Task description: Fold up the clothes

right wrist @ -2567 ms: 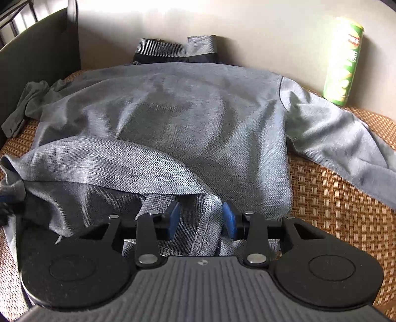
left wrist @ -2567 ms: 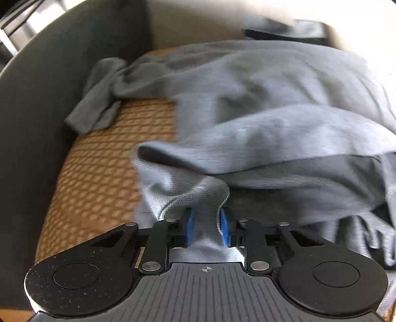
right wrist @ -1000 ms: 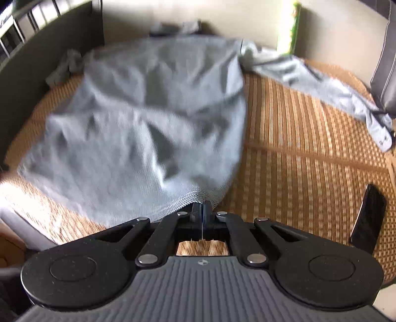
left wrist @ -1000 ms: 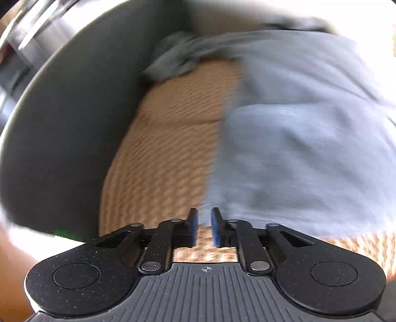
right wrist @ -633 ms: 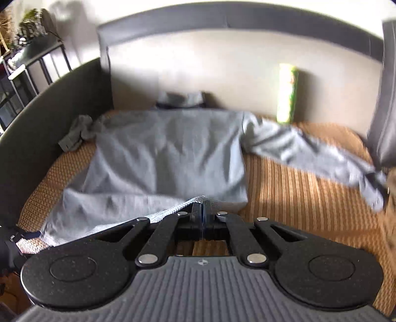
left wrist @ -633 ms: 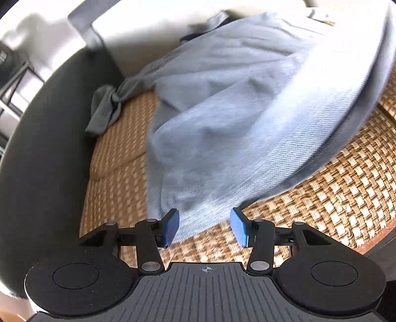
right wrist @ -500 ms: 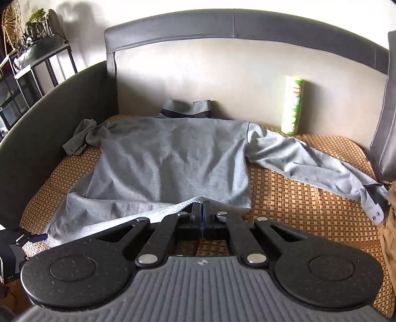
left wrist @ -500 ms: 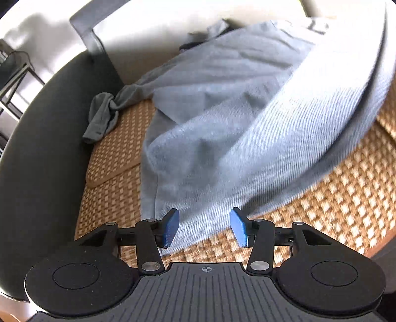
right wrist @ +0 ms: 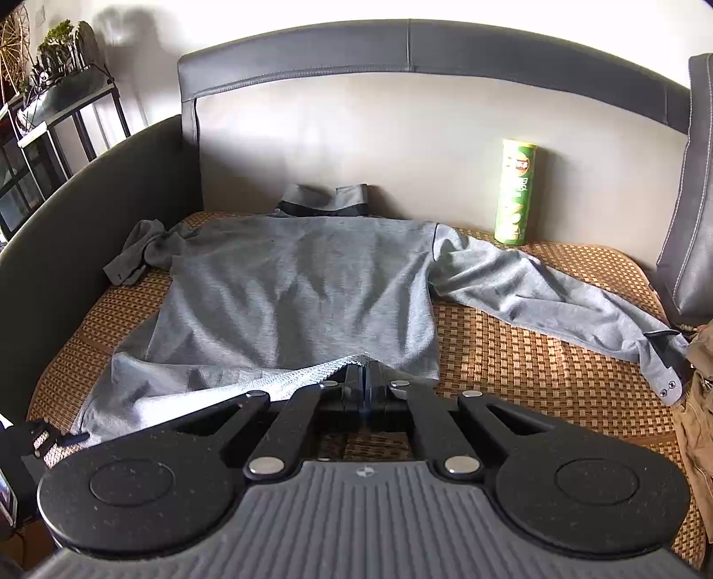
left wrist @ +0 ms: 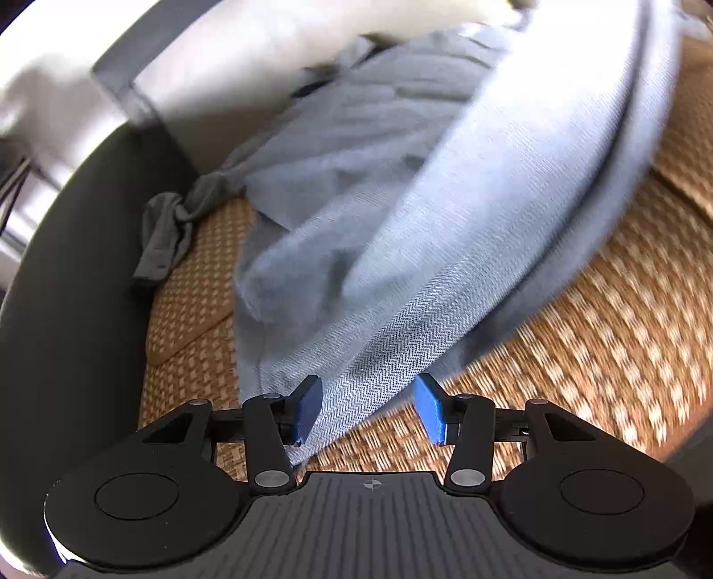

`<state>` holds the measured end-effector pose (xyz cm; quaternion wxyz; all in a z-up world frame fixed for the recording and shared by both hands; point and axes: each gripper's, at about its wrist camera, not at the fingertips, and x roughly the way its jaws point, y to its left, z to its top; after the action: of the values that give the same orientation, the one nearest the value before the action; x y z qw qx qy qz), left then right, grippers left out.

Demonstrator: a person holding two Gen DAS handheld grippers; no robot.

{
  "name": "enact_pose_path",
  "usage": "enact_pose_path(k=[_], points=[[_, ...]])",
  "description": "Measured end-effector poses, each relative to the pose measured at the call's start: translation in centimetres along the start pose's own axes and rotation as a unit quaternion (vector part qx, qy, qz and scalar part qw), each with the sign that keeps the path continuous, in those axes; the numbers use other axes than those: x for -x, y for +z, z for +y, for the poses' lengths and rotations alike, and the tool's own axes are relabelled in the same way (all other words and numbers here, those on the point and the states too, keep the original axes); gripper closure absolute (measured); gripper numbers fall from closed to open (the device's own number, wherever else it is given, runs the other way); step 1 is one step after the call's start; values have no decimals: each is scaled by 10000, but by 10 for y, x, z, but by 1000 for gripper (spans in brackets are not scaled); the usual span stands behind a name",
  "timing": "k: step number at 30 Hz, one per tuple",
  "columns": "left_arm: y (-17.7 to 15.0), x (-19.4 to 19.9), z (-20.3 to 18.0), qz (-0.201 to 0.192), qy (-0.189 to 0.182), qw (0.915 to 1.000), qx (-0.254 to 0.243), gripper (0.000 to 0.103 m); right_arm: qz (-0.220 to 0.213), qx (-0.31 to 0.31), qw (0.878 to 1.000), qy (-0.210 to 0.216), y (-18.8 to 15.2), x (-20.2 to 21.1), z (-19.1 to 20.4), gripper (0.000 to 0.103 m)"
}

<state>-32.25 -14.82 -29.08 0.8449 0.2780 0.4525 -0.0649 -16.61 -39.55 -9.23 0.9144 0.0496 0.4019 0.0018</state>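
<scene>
This is a home, most likely a living room. A sofa (right wrist: 312, 44) with a dark leather-look frame, a pale back panel and a curved dark armrest at nine o'clock fills the right wrist view, and a woven straw mat (right wrist: 534, 369) covers its seat. A grey long-sleeved shirt (right wrist: 294, 285) lies spread on the mat. A green snack can (right wrist: 514, 191) stands upright against the sofa back at about one o'clock. At ten o'clock, beyond the armrest, a black metal shelf (right wrist: 58, 116) carries potted plants (right wrist: 58, 40). A dark cushion (right wrist: 690, 200) leans at three o'clock. Sunlight falls on the white wall.
</scene>
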Motion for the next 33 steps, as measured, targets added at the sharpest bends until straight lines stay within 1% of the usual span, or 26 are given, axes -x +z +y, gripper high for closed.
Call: enact_pose_path(k=[3, 6, 8, 9, 10, 11, 13, 14, 15, 16, 17, 18, 20, 21, 22, 24, 26, 27, 28, 29, 30, 31, 33], points=[[5, -4, 9, -1, 270, 9992, 310, 41, 36, -15, 10000, -30, -2, 2, 0, 102], [8, -17, 20, 196, 539, 9966, 593, 41, 58, -48, 9999, -69, -5, 4, -1, 102], [8, -27, 26, 328, 750, 9942, 693, 41, 72, -71, 9999, -92, -6, 5, -2, 102], [8, -31, 28, 387, 832, 9932, 710, 49, 80, -77, 9999, -97, -7, 5, -2, 102], [7, -34, 31, 445, 871, 9922, 766, 63, 89, -72, 9999, -102, -8, 6, -2, 102], [7, -32, 41, 477, 789, 9904, 1031, 102, 101, -63, 9999, -107, -8, 6, -2, 102], [7, -25, 64, 519, 551, 9827, 1691, 103, 141, -26, 9998, -121, -10, 7, -2, 102], [8, -13, 77, 434, 481, 9766, 2053, 103, 164, 1, 9998, -139, -11, 8, -3, 102], [8, 4, 91, 303, 376, 9696, 2399, 103, 182, 34, 9997, -162, -11, 11, -4, 102], [7, 23, 105, 188, 183, 9598, 2796, 103, 192, 78, 9996, -191, -11, 15, -6, 102], [5, 43, 120, 78, -32, 9471, 3209, 103, 201, 123, 9995, -220, -11, 19, -7, 102], [0, 60, 133, 49, -188, 9344, 3556, 103, 210, 168, 9993, -249, -11, 23, -9, 102], [-15, 78, 150, 223, -344, 9110, 4104, 103, 209, 221, 9993, -208, -10, 32, -12, 102], [-26, 81, 157, 402, -432, 8969, 4383, 103, 230, 268, 9993, -145, -10, 36, -11, 102], [-39, 77, 162, 640, -572, 8809, 4655, 103, 296, 369, 9989, -48, -13, 36, -9, 102], [-61, 60, 165, 1063, -696, 8604, 4935, 103, 453, 568, 9972, 156, -19, 36, -3, 102], [-83, 27, 166, 1516, -706, 8383, 5189, 103, 725, 620, 9948, 363, -33, 24, 3, 102], [-91, 11, 166, 1736, -667, 8321, 5225, 103, 876, 595, 9933, 463, -41, 16, 6, 102], [-97, -5, 164, 1960, -529, 8306, 5185, 102, 1069, 562, 9909, 588, -51, 4, 9, 102], [-102, -20, 164, 2163, -463, 8338, 5058, 83, 1285, 603, 9874, 699, -63, -9, 14, 102], [-107, -33, 164, 2358, -430, 8379, 4904, 78, 1469, 717, 9838, 737, -75, -22, 19, 100], [-109, -39, 164, 2457, -429, 8432, 4763, 76, 1645, 853, 9799, 741, -89, -33, 23, 97], [-106, -32, 168, 2407, -452, 8611, 4456, 72, 1989, 1032, 9722, 682, -109, -45, 25, 93]])
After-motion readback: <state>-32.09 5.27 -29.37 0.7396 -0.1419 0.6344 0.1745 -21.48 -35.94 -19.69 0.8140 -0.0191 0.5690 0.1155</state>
